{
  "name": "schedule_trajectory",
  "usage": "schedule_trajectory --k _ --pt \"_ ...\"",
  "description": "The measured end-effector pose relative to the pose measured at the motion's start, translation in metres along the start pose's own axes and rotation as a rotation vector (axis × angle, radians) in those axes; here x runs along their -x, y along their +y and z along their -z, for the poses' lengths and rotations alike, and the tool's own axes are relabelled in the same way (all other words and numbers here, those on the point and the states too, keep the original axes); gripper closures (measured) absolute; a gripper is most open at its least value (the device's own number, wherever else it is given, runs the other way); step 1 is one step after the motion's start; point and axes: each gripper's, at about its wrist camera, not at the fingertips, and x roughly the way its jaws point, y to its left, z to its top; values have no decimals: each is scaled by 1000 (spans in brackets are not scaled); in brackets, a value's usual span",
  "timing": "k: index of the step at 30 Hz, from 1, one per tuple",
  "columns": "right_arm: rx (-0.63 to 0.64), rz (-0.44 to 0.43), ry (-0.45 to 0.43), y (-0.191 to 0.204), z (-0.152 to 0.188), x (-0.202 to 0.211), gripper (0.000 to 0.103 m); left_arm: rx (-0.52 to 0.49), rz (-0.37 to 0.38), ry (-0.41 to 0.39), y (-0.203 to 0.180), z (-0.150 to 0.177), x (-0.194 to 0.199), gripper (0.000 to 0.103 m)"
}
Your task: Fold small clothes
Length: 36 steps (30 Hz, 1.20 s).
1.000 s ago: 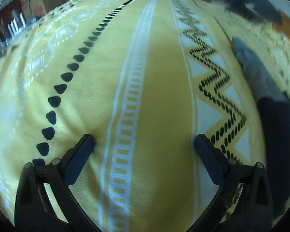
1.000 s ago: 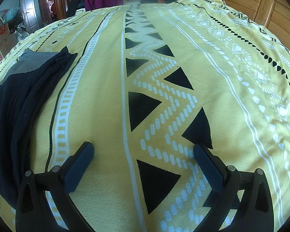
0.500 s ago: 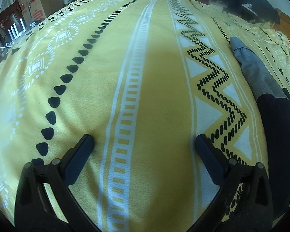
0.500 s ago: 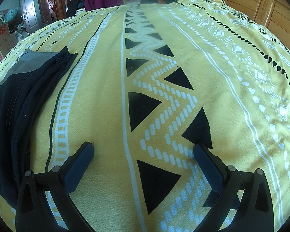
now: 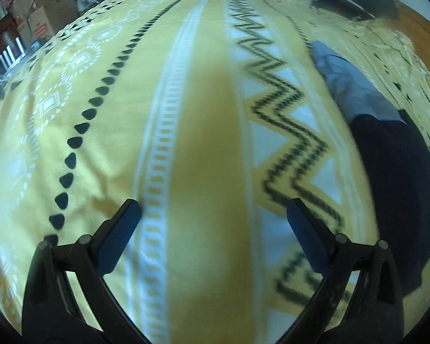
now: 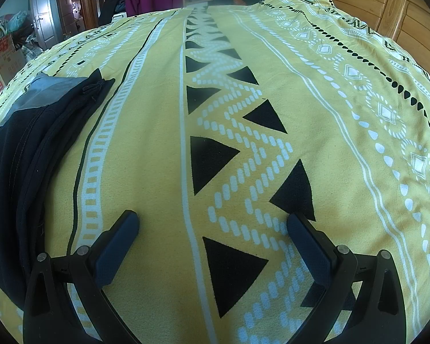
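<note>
Across the yellow patterned bedspread (image 6: 157, 149), a dark navy garment with a grey panel (image 6: 20, 149) is lying bunched and unfolded between both grippers. Left gripper (image 5: 213, 215) and right gripper (image 6: 212, 223) are hovering wide, holding nothing; folding is seemingly not yet begun.

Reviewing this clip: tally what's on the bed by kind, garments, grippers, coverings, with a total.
Garments: 1, the dark navy garment with a grey panel, lying between the two grippers.
Grippers: 2, left gripper and right gripper, both open and holding nothing.
Coverings: 1, the yellow patterned blanket.
Total: 4.
</note>
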Motion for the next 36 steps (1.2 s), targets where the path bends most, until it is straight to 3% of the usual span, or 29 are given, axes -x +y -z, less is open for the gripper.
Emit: schedule_trajectory --k 4,8,13,15,16,19,21,26,28,30,32,36 --pt "0 0 0 0 0 0 0 -44 147 -86 -57 8 50 4" --pt "-2 -1 -3 -1 0 0 0 -118 225 -100 -114 17 59 4" --pt "-2 -11 3 -2 -2 -3 0 -145 101 -64 -136 16 27 3" --pt "19 -13 15 -2 -8 -8 0 -120 71 -79 -131 16 29 3" --pt "43 -6 16 1 -10 -8 0 -118 12 -89 -126 18 33 3" --pt "180 37 -30 14 -14 -1 0 -80 -52 -92 -107 26 47 4" --pt "168 5 -54 13 -17 7 0 -69 -97 -82 -95 31 51 4" --pt "155 -52 -106 24 -17 66 0 -21 -109 -6 -73 46 35 4" --pt "151 -120 -129 40 -4 100 0 -1 -90 59 -68 57 15 3" --pt "176 -170 -127 63 18 125 0 -28 -116 47 -74 65 8 0" --pt "201 -201 -97 86 43 133 0 -42 -128 43 -78 66 8 0" --pt "233 -143 7 110 83 107 0 -34 -118 47 -77 65 5 0"
